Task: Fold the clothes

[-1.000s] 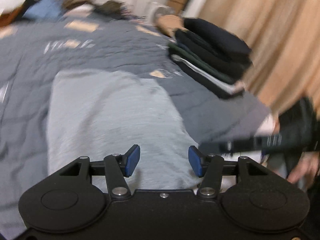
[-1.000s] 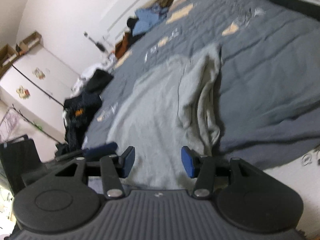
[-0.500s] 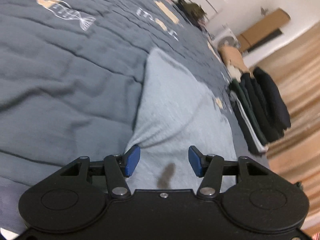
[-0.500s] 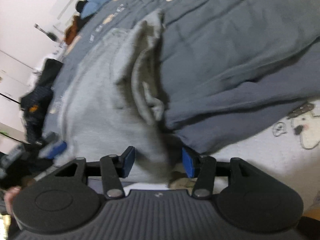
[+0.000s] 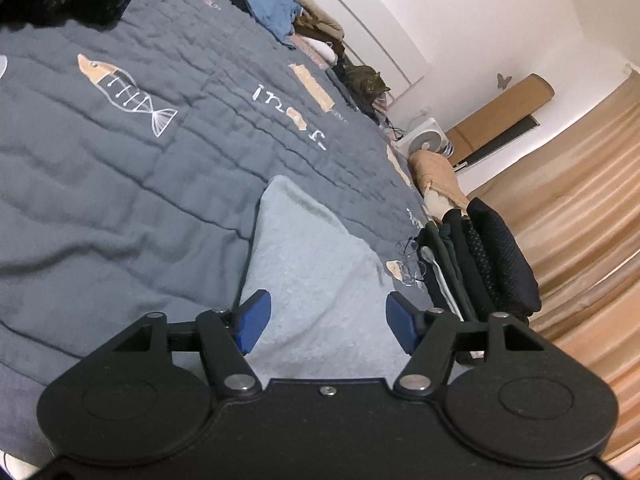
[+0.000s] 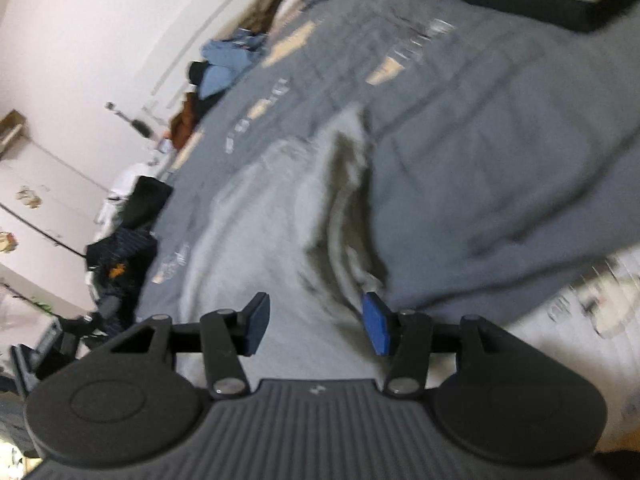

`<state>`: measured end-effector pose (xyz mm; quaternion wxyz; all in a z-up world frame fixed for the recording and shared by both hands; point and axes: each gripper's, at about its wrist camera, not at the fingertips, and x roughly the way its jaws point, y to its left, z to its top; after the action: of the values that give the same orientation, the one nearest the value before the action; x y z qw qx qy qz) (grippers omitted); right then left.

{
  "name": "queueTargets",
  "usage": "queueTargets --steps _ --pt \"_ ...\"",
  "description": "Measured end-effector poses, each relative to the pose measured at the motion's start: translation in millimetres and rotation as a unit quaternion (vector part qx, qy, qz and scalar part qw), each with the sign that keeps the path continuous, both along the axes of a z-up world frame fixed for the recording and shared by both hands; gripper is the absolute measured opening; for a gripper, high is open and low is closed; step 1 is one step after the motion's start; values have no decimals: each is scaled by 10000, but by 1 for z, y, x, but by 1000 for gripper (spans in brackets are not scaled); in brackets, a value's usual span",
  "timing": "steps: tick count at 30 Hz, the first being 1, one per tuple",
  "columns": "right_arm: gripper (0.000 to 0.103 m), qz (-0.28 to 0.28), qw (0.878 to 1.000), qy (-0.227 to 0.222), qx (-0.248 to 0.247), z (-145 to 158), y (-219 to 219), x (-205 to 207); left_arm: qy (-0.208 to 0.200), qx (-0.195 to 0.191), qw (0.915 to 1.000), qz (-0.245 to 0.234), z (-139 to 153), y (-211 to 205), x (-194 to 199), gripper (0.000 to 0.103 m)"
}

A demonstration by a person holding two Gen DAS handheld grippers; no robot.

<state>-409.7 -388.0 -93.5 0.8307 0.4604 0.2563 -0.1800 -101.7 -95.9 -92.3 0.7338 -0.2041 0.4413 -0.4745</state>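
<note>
Grey garment (image 5: 316, 280): flat on your bed (image 5: 120, 168), by folded stack (image 5: 480, 264).
Left gripper (image 5: 328, 322): your jaws opening, over garment, gripping nothing.
Right gripper (image 6: 316, 324): jaws apart, empty, above garment's bunched edge (image 6: 348, 208).

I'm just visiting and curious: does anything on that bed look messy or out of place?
Yes. The light grey garment lies flat, but one long edge is bunched into a rumpled ridge. Unfolded clothes are heaped at the bed's far side, unlike the neat dark folded stack.
</note>
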Motion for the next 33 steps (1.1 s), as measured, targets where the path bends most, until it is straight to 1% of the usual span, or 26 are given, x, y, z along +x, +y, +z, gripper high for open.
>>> queueTargets --steps 3,8,13,16,20,22,23,26,30,33 --pt "51 111 9997 -72 -224 17 -4 28 -196 41 9998 -8 5 -2 -2 63" --pt "51 414 9978 -154 -488 36 -19 75 -470 147 9987 -126 11 -7 0 63" --pt "51 679 9947 -218 -739 47 -23 113 -658 139 9976 -163 18 -7 4 63" --pt "51 739 9934 -239 -842 43 -18 121 -708 156 9972 -163 18 -6 2 63" --pt "51 790 9951 -299 -518 30 -12 124 -755 129 9968 -230 20 -4 -2 63" --pt "51 840 9951 -371 -374 25 -8 124 -788 119 9965 -272 20 -3 -5 66" --pt "51 872 9947 -373 -398 24 -5 125 -813 140 9962 -274 20 -2 -6 66" --pt "51 932 9943 -309 -414 18 -1 127 -846 248 9957 -282 18 -3 -8 66" --pt "51 950 9953 -182 -83 2 -4 127 -834 255 9957 -307 17 -5 -8 66" --pt "51 723 9973 58 -103 -4 -11 122 -902 318 9947 -379 16 -9 -10 67"
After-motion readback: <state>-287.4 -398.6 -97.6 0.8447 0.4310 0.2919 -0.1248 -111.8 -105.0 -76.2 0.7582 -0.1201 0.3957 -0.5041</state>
